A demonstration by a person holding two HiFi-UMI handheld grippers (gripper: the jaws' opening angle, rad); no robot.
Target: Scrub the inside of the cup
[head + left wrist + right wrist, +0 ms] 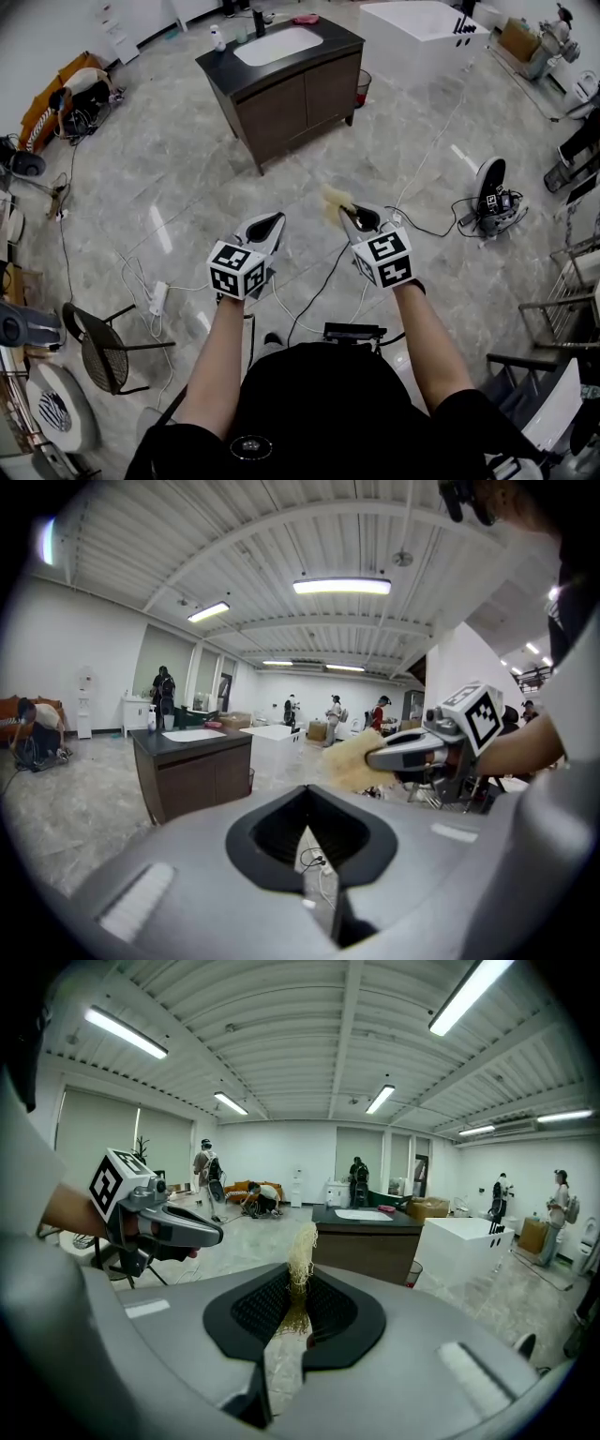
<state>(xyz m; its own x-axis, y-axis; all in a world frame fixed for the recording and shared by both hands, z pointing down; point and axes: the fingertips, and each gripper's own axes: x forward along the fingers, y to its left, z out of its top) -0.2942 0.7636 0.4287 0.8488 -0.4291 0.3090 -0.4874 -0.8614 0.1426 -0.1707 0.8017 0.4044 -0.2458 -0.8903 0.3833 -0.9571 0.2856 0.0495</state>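
Straw-coloured scrubber [335,202]: a fibrous tuft that sticks out past the jaw tips toward eleven o'clock in the head view.
Right hand-held gripper [361,221]: pinching the scrubber's lower end, held out in front of the person above the grey floor [169,178].
Left hand-held gripper [264,228]: jaws pressed together with nothing between them. It sits at nine o'clock of the right one, near it but apart.
Cup: in neither gripper, and I cannot make it out. Small things [234,28] stand at the far edge of the dark tabletop [220,64] beside the white basin [278,44], too small to tell whether one is the cup.
Tabletop: on a brown cabinet [291,103] at twelve o'clock, well apart from both grippers. A white bathtub [422,33] lies at one o'clock.
Step in hand: by my reading, the approach. The scrubber is ready, but no cup is held and no scrubbing has begun.
Next move: likely getting to the tabletop and finding the cup. The left jaws would then spread to take its wall and hold it steady, mouth turned toward the scrubber.
Risk: the pinch is near the scrubber's end, so it may slip once pressed against the cup's wall.
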